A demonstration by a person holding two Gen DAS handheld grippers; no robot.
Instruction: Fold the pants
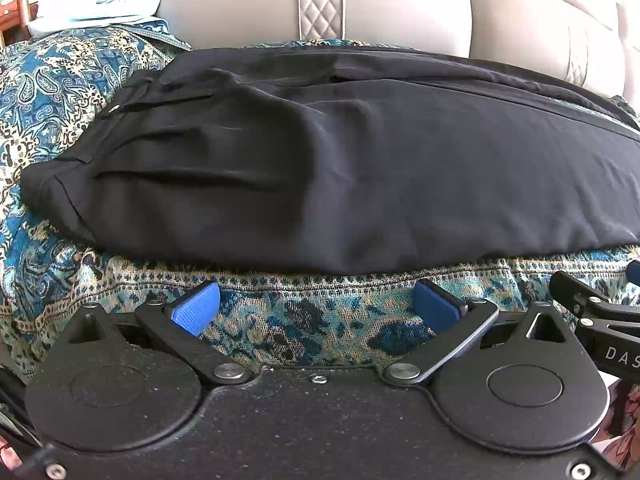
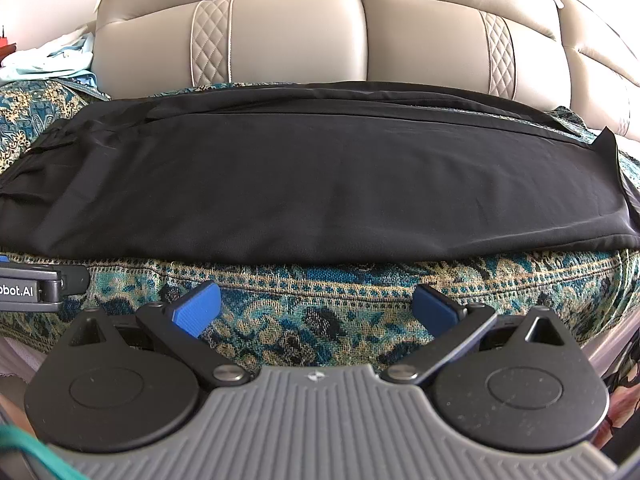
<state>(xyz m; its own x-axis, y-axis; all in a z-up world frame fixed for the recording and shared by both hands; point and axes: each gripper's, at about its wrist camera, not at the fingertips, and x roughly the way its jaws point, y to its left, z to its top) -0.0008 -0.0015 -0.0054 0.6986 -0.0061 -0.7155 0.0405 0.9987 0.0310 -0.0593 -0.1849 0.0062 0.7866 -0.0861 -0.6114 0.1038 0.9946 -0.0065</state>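
Both claws are released, jaws spread wide and holding nothing. Left claw (image 1: 316, 306) sits at the bottom centre of its view, level, aimed at the near edge of the black pants (image 1: 340, 168); right claw (image 2: 318, 306) is posed alike. Pants lie flat on the patterned teal cover (image 2: 320, 320) of the beige sofa (image 2: 360, 40), long axis running left to right across mid frame: waistband with button at the left of the left view, leg hems at the right of the right view.
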